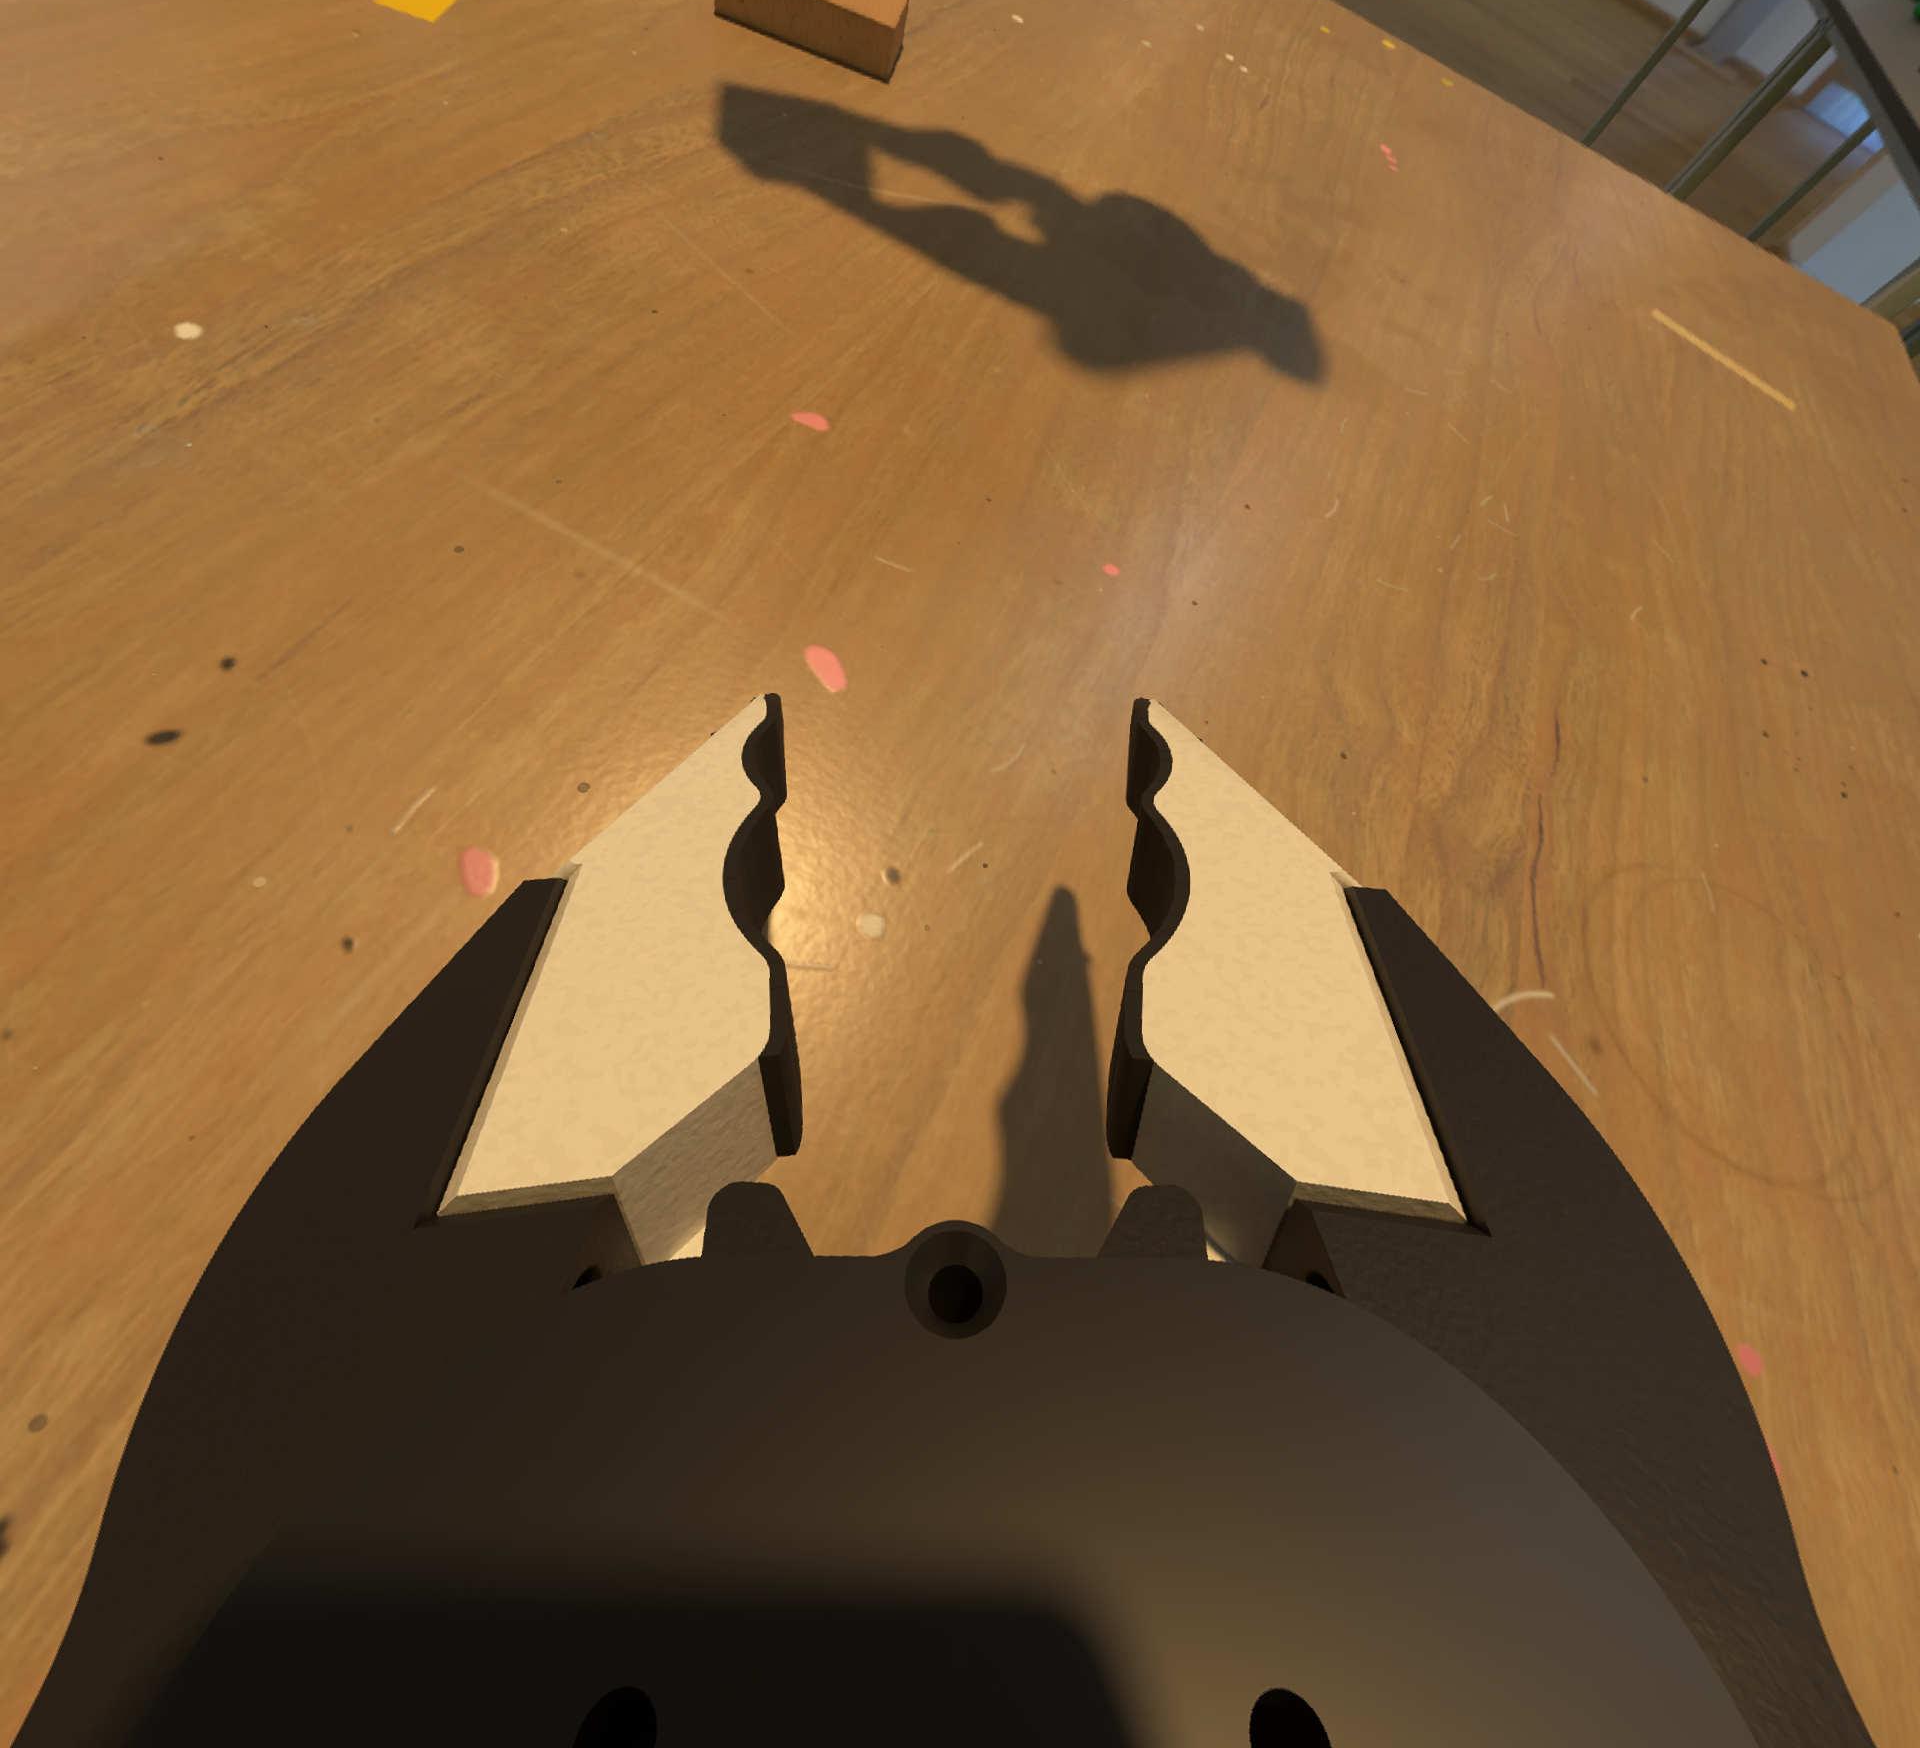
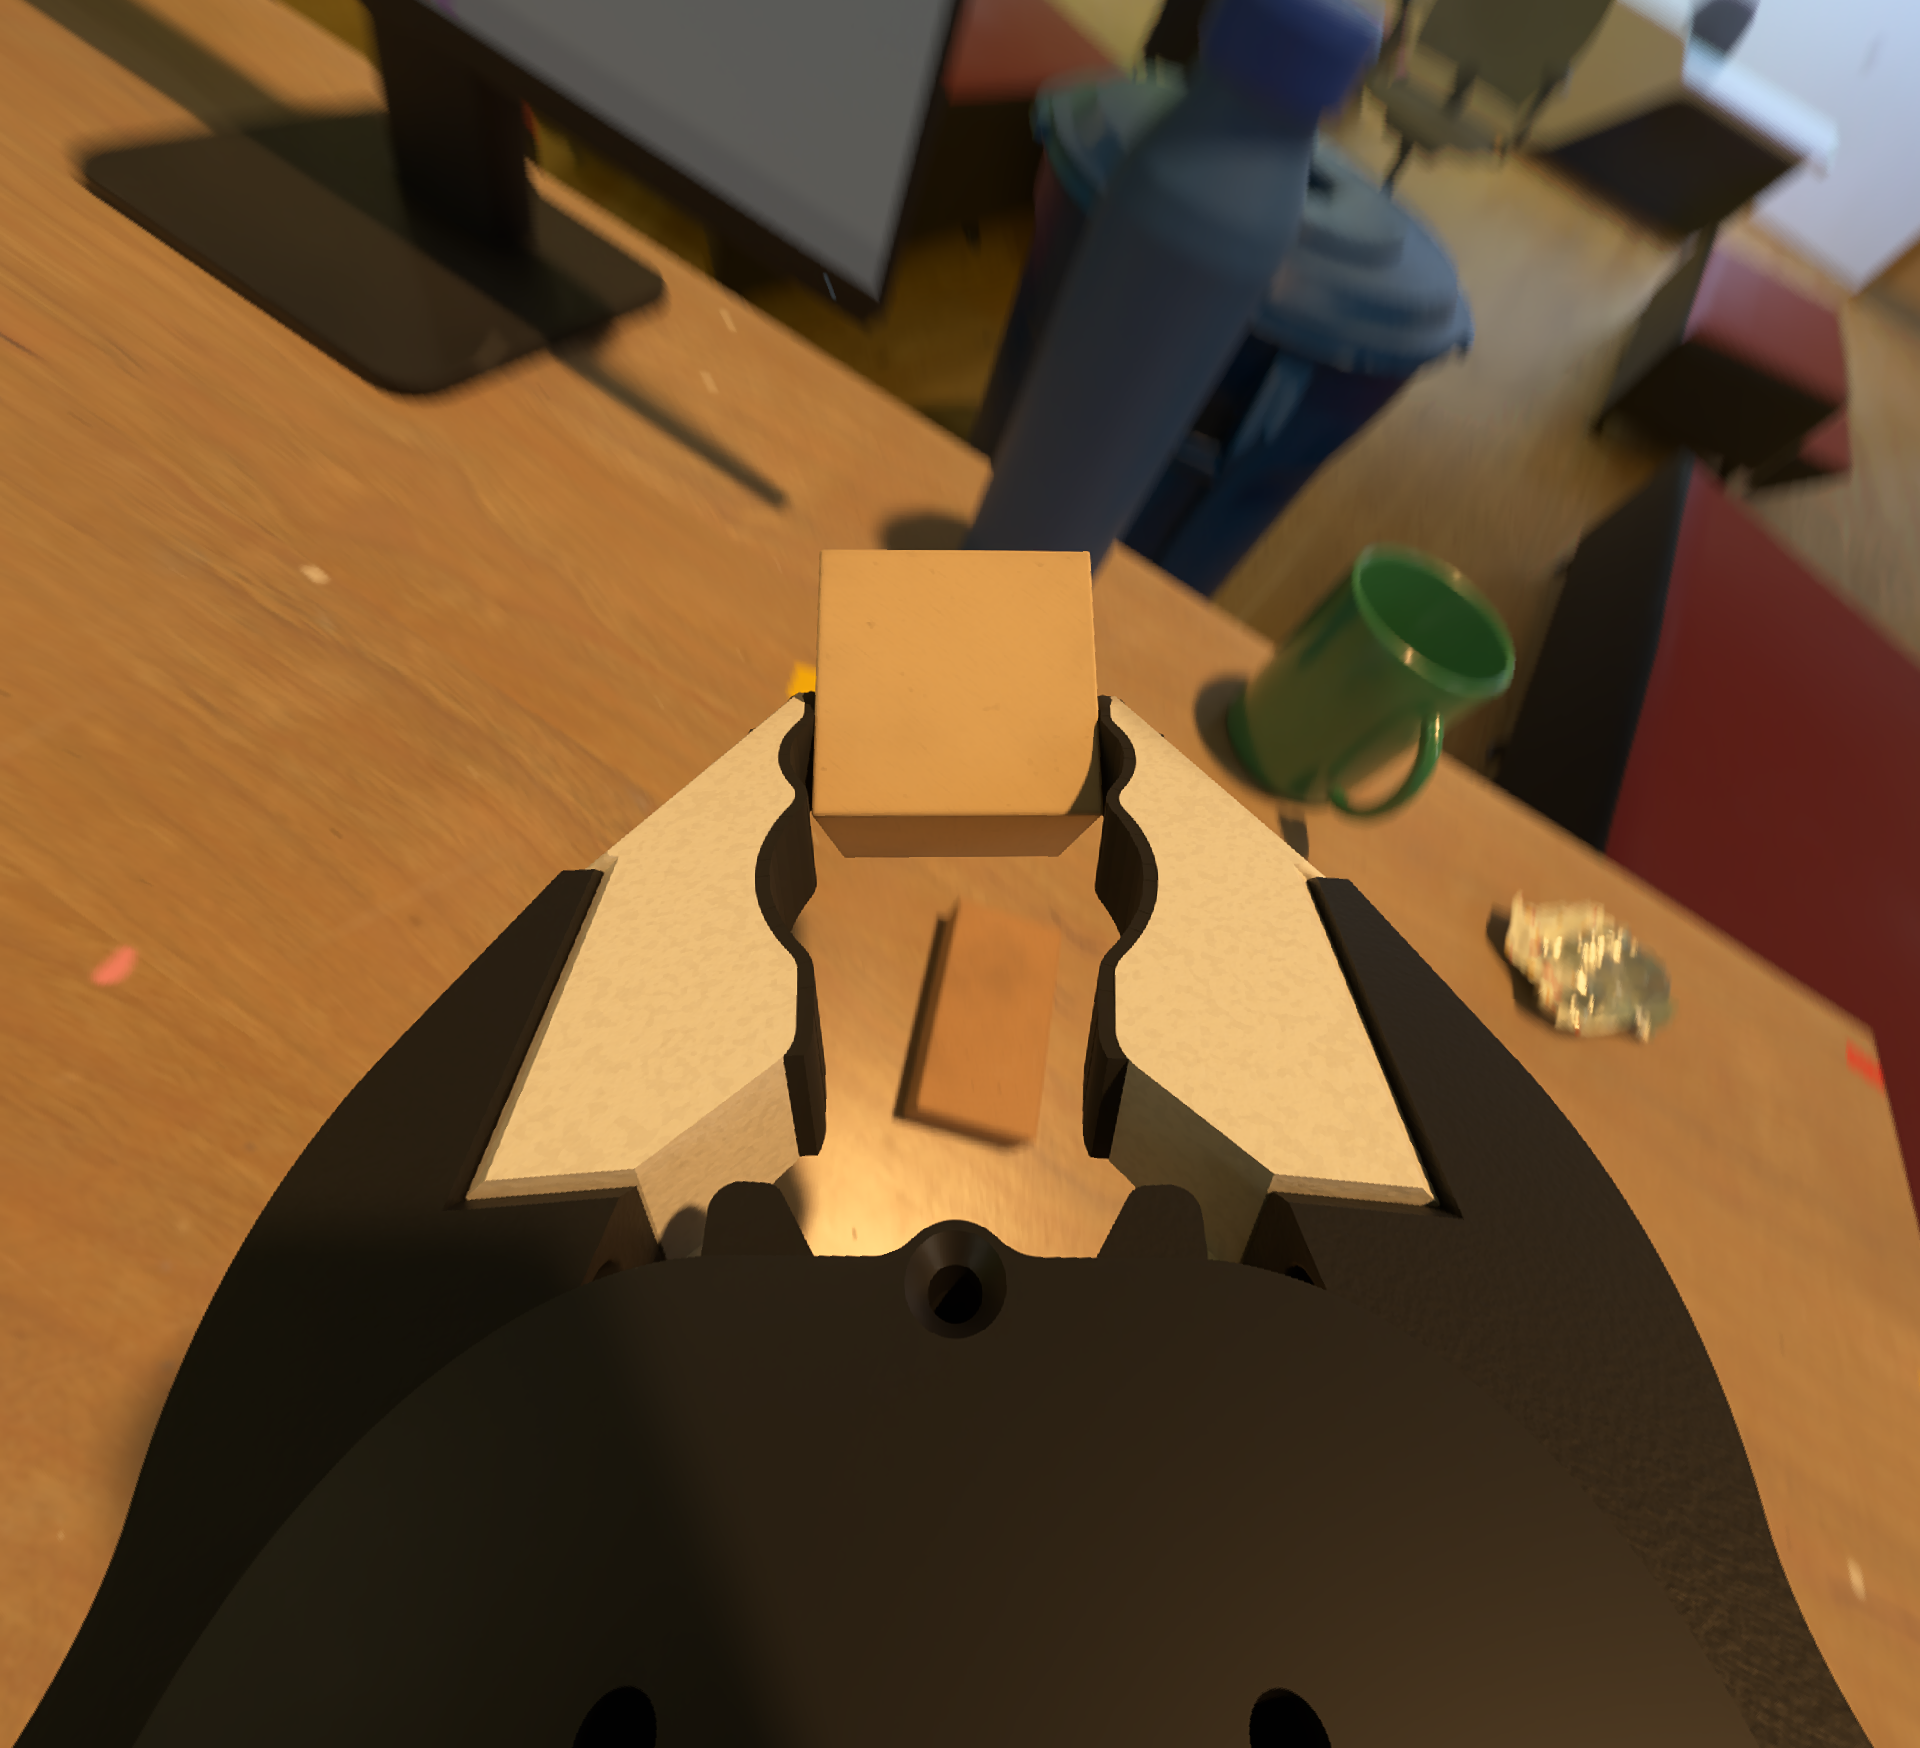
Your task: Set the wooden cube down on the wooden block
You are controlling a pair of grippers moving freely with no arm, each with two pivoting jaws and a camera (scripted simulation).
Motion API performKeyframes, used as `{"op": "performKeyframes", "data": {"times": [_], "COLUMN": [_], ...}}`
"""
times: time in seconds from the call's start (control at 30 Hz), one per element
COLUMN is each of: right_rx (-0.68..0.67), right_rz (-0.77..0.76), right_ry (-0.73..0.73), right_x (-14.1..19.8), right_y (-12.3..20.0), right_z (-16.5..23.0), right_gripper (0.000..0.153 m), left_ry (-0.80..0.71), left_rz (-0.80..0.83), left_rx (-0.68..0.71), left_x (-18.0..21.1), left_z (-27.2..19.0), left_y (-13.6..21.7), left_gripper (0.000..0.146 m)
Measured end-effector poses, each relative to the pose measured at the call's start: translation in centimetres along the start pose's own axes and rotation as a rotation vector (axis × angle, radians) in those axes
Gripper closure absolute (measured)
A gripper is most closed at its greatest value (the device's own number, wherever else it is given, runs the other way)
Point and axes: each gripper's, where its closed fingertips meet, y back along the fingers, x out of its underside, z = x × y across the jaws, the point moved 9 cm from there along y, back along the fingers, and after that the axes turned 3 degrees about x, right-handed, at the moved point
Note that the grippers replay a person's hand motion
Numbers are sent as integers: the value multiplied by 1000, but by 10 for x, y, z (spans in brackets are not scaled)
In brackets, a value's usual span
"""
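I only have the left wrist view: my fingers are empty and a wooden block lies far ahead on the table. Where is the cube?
Observer: The right gripper is shut on the wooden cube, pinched at its fingertips.
Operator: Is it over the block yet?
Observer: The wooden block shows between the right gripper's fingers, below the cube; cube and block are apart.
Operator: Anything near the drop spot I can't see?
Observer: A green mug stands upright near the table edge, to the right of the cube in the right wrist view, and a crumpled foil wad lies nearer the camera on that side.
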Motion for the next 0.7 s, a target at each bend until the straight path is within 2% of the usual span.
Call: {"op": "performKeyframes", "data": {"times": [0.07,0.2,0.3,0.47,0.7], "right_rx": [19,15,32,97,125], "right_rz": [112,237,315,384,387], "right_ry": [-49,-176,-215,-207,-146], "right_x": [18,48,65,82,90], "right_y": [-10,-28,-38,-49,-56], "right_z": [-7,-14,-17,-21,-17], "right_gripper": [100,100,100,100,100], "left_ry": [-11,-27,-30,-21,-23], "left_rz": [12,37,42,33,35], "left_rx": [-3,-12,-12,-8,-10], "left_x": [0,0,0,0,0], "left_z": [-1,-3,-3,-3,-3], "left_y": [-1,-4,-4,-4,-4], "left_gripper": [78,77,76,76,76]}}
